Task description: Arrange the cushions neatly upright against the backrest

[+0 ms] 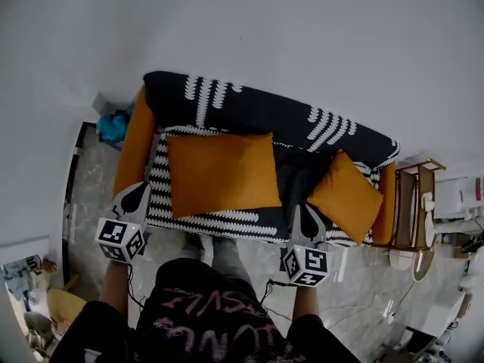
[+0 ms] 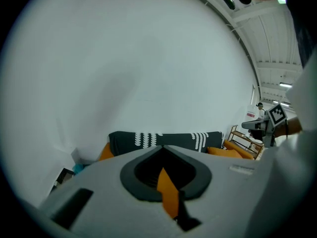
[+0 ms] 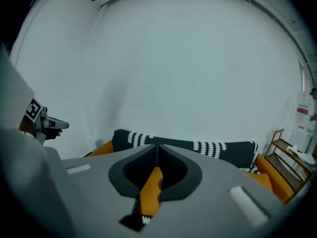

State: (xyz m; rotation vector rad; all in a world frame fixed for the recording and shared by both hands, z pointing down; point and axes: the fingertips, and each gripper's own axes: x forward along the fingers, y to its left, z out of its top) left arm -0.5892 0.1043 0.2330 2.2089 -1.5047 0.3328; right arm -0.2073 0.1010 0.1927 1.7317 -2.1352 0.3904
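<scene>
A big orange cushion [image 1: 223, 172] lies on the left half of the sofa seat, its far edge at the dark backrest [image 1: 257, 108]. A smaller orange cushion [image 1: 346, 195] sits tilted at the right end. My left gripper [image 1: 136, 197] is at the sofa's front left corner, jaws shut and holding nothing. My right gripper [image 1: 306, 219] is at the front edge between the two cushions, jaws shut and also holding nothing. In the left gripper view the shut jaws [image 2: 162, 148] point at the backrest [image 2: 168, 139]. In the right gripper view the jaws [image 3: 157, 147] meet below the backrest [image 3: 198, 148].
Orange armrests [image 1: 134, 142] close both sofa ends, and a black-and-white throw [image 1: 219, 221] covers the seat. A wooden rack [image 1: 412, 203] stands right of the sofa. A teal object [image 1: 113, 125] lies on the floor at the left. The person's legs are at the sofa's front.
</scene>
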